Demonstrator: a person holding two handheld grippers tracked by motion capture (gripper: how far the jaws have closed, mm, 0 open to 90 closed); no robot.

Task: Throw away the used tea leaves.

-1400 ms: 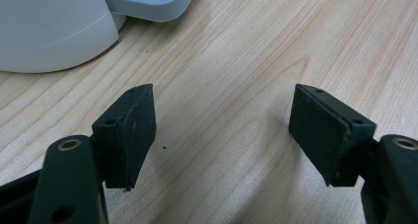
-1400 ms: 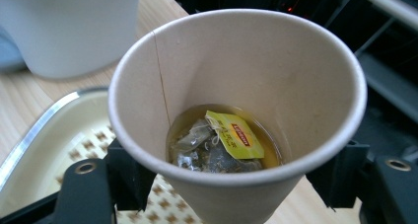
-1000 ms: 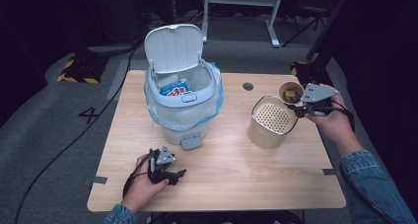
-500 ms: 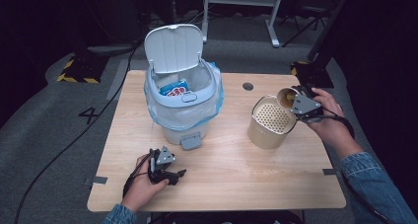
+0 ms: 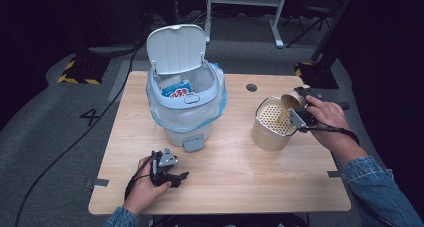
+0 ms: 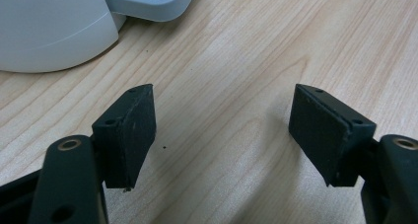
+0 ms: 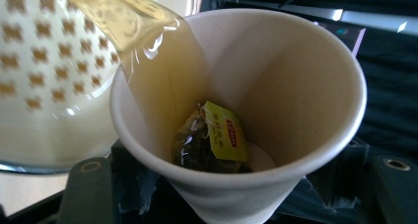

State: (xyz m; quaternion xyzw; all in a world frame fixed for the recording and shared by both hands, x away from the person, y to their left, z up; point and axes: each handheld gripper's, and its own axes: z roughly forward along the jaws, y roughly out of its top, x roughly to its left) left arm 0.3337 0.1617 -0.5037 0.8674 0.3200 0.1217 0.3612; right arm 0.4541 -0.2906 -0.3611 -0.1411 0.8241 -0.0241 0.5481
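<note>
Your right gripper (image 5: 296, 108) is clamped on a beige paper cup (image 5: 292, 100), jaws narrow around its lower body, pads pressing on the wall as seen in the right gripper view. You've got the cup tipped over on its side, mouth aimed at the cream-coloured cylindrical container with a perforated strainer insert (image 5: 272, 123) at the right side of the light wooden table (image 5: 235, 167). A stream of pale yellow tea (image 7: 148, 51) runs off the cup's lip onto the holed insert. Cup rim sits just above the container's far edge; whether they touch I can't tell.

Inside the cup: a wet tea bag (image 7: 194, 145) with a yellow-green paper tag (image 7: 224, 135) lying on it, stuck near the cup's bottom, with liquid running along the lower wall.

Your left gripper (image 5: 167, 169) rests low on the table's near left part, jaws spread wide, nothing between them, bare wood grain under the pads (image 6: 133, 130). It's just in front of the grey foot pedal (image 5: 193, 144) of the white pedal bin (image 5: 182, 107).

Bin stands mid-table, well apart from the container, lid (image 5: 176, 48) flipped upright, blue-tinted plastic liner (image 5: 217, 99) folded over its rim, a blue-and-white snack packet (image 5: 178, 90) inside.
</note>
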